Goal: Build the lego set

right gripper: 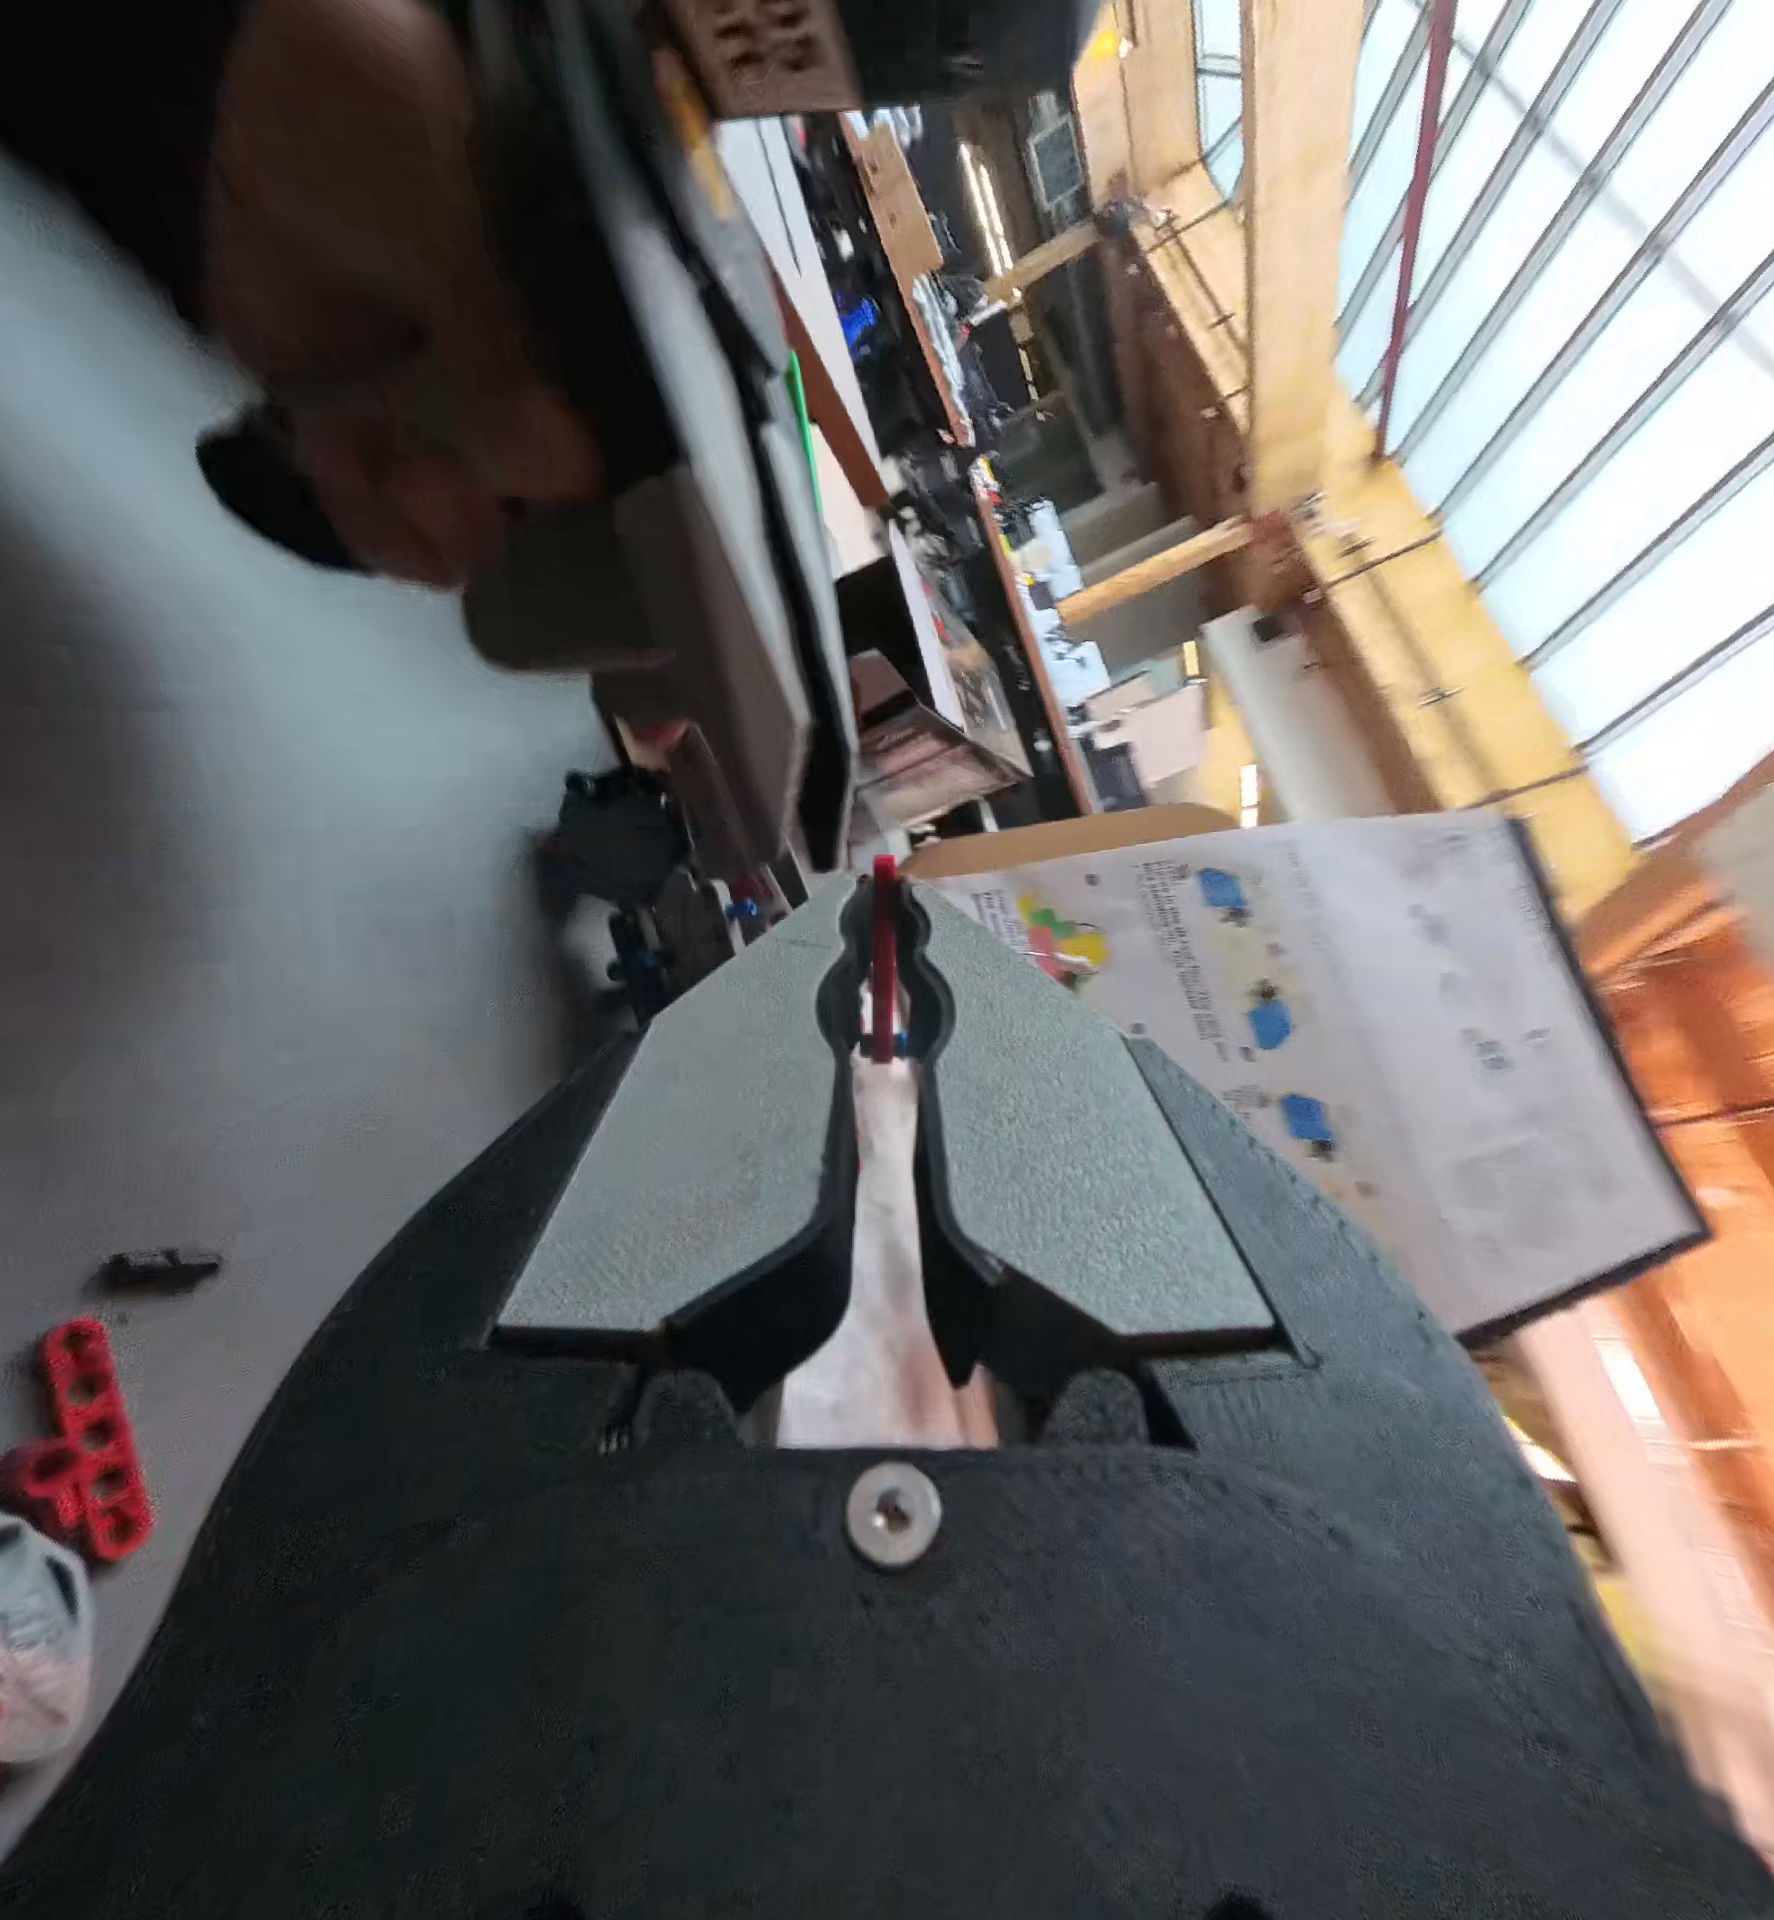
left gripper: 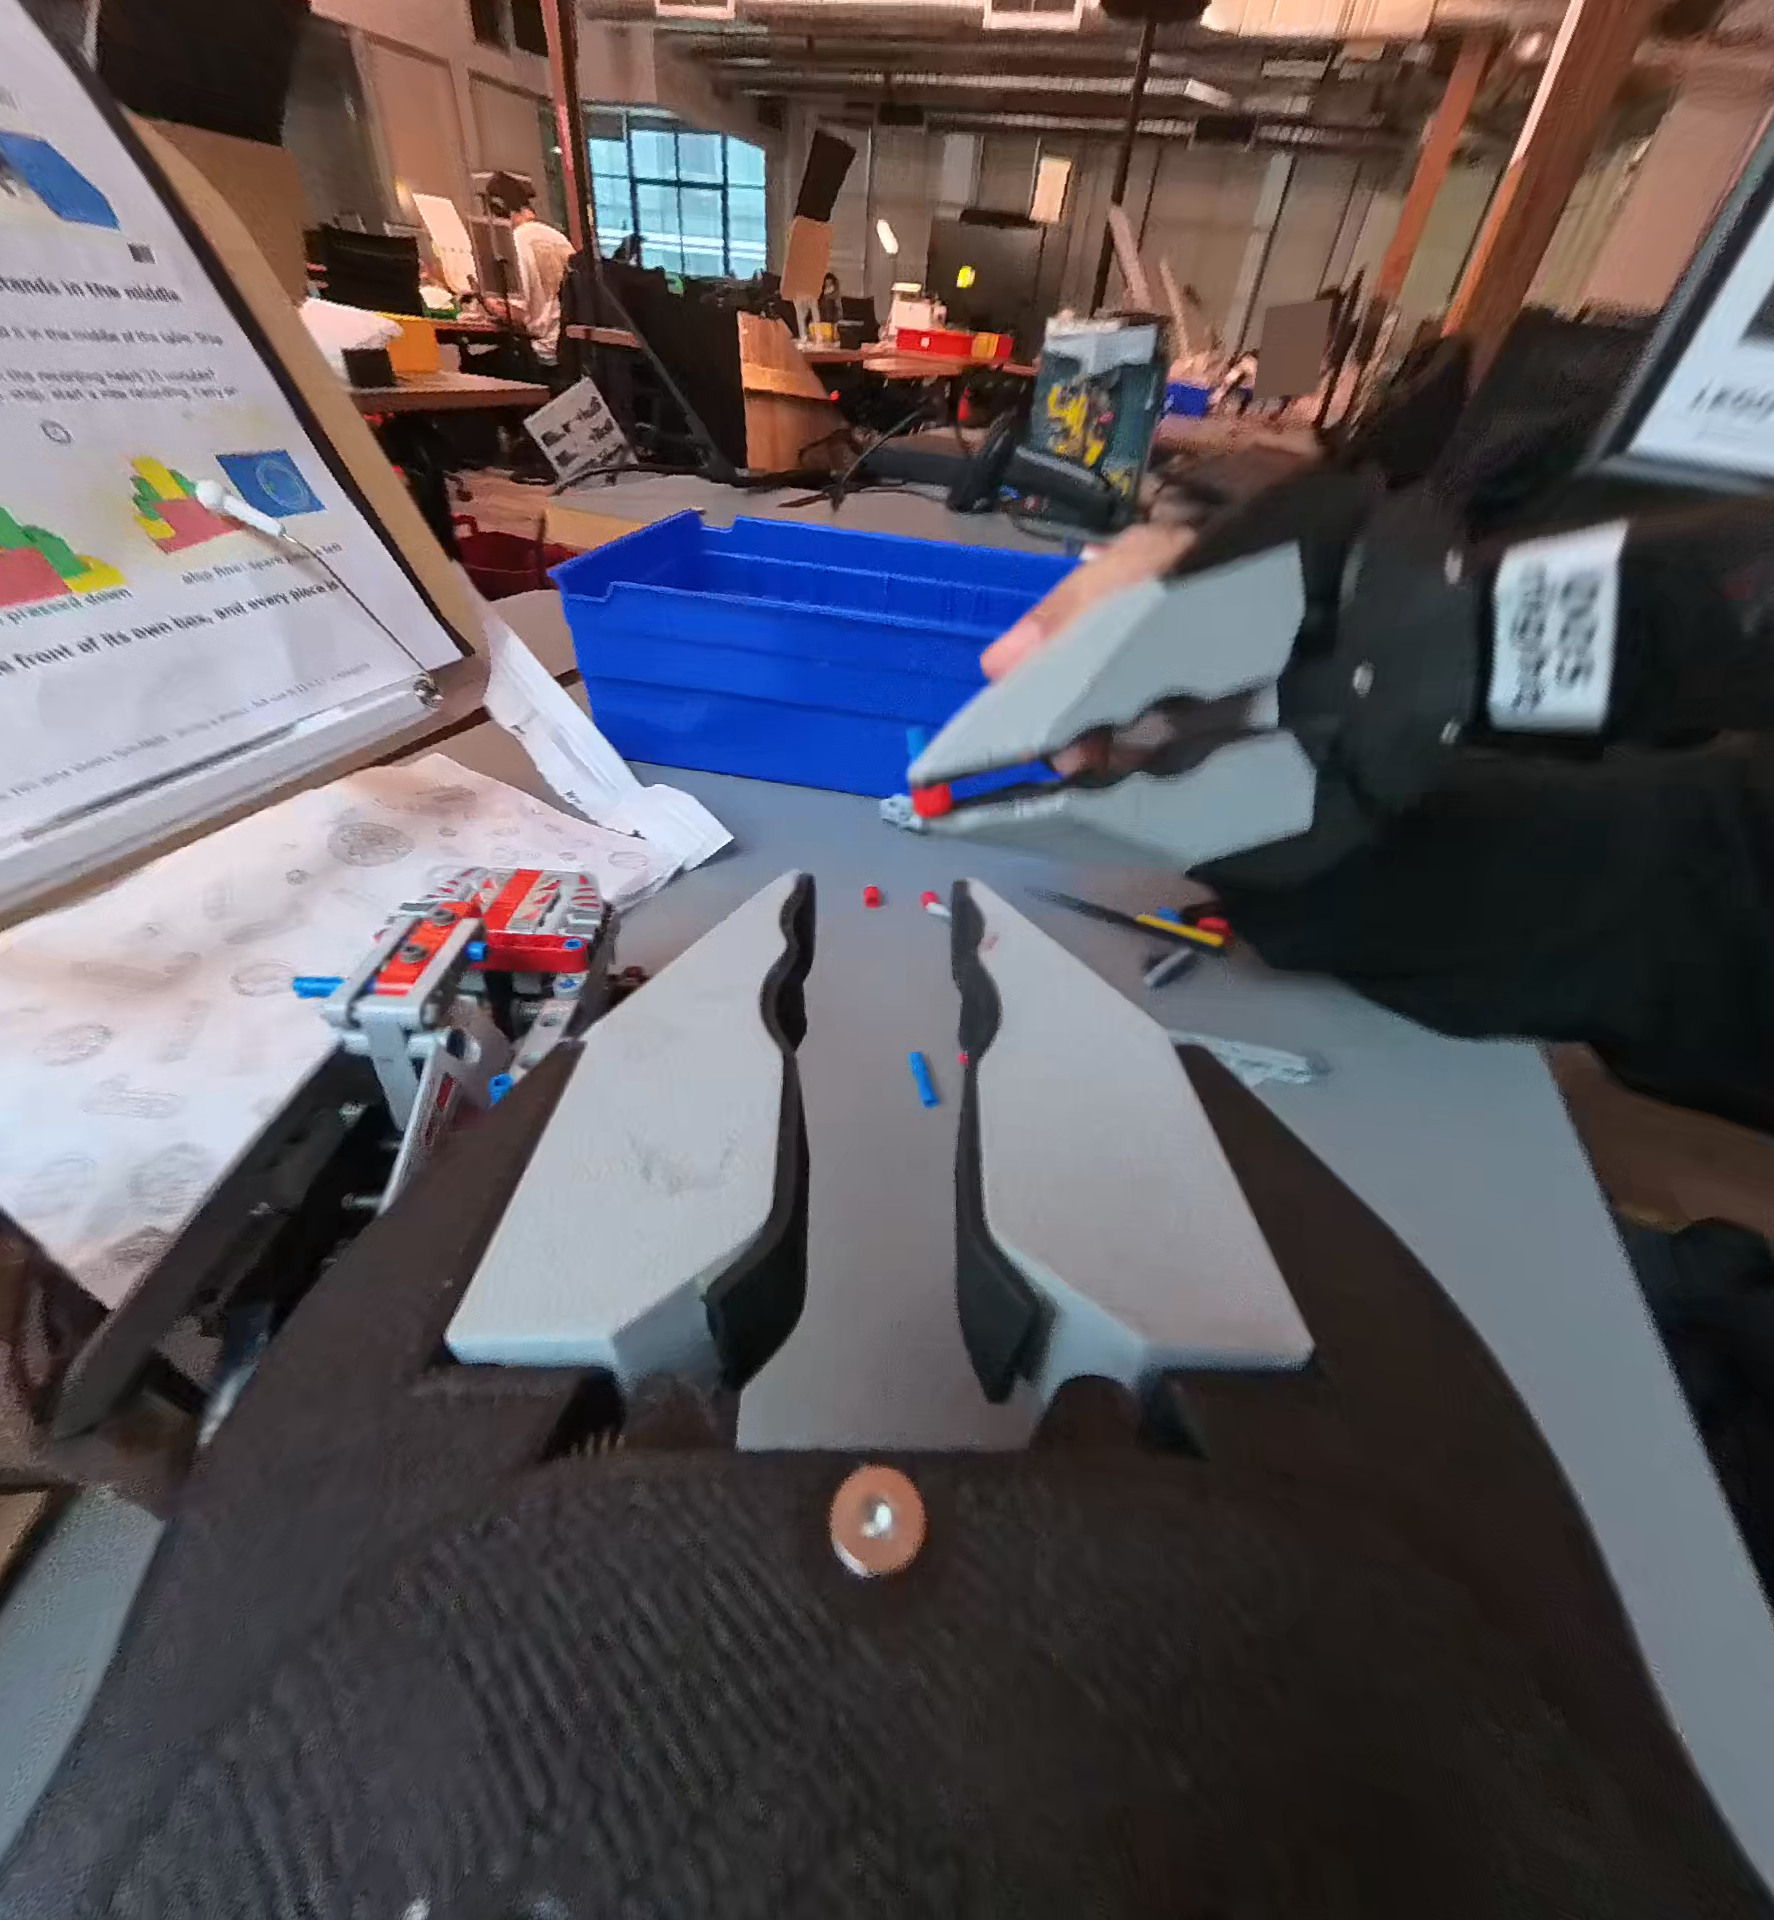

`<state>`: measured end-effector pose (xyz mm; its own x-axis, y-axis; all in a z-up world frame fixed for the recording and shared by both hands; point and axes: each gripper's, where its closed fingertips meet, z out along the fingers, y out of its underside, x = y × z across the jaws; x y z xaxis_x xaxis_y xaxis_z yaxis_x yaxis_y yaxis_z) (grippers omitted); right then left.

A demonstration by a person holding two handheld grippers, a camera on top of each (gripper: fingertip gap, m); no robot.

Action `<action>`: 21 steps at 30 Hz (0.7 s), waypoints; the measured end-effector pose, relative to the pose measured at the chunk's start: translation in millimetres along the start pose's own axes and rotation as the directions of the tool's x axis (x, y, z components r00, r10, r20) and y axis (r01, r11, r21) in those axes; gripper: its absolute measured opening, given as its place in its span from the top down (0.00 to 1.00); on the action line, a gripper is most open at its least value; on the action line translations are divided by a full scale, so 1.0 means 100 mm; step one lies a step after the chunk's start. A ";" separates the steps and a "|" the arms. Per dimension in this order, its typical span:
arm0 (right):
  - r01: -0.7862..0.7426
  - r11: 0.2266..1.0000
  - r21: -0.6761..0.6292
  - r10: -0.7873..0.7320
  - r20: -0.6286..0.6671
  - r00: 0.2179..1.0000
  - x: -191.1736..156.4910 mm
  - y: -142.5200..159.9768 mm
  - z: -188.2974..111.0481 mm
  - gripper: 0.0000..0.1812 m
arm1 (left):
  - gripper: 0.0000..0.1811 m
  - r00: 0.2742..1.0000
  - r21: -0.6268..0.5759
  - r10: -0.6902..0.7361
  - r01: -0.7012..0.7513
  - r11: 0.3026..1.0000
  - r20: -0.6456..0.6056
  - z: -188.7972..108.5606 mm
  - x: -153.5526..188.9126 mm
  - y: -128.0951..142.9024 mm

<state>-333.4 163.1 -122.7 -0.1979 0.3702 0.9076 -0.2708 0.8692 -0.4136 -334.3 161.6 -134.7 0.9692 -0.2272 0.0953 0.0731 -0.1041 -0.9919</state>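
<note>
Your grey bench [left gripper: 1382,1195] in the open workshop carried a blue bin [left gripper: 789,644], the red-and-grey lego model [left gripper: 478,956] lay left of your released left hand-held gripper [left gripper: 881,914], and your right hand-held gripper [right gripper: 883,883] clenched a red-and-blue lego piece [right gripper: 883,966].

My left gripper [left gripper: 881,914] hovered level, fingers spread apart and empty. My right gripper [right gripper: 884,935] was rolled sideways, fingers pinched on a small piece [right gripper: 883,966].
</note>
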 end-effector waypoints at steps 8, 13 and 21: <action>0.191 0.979 -0.075 -0.191 0.000 0.982 -0.23 0.08 0.07 1.00 | 0.89 0.985 -0.039 -0.137 0.133 0.990 -0.104 0.09 0.12 0.10; 0.237 0.969 -0.071 -0.239 -0.019 0.971 -0.26 0.05 0.08 0.99 | 1.00 0.975 -0.052 -0.194 0.190 0.981 -0.110 0.06 0.06 0.13; 0.158 0.984 -0.082 -0.156 0.039 0.987 -0.30 0.17 0.08 1.00 | 1.00 0.987 -0.101 -0.153 0.149 0.984 -0.038 0.02 -0.09 0.22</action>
<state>-339.9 163.7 -157.5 -0.1896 0.2175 0.9575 -0.2204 0.9408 -0.2574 -340.4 163.5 -157.4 0.9369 -0.2448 0.2494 0.1924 -0.2345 -0.9529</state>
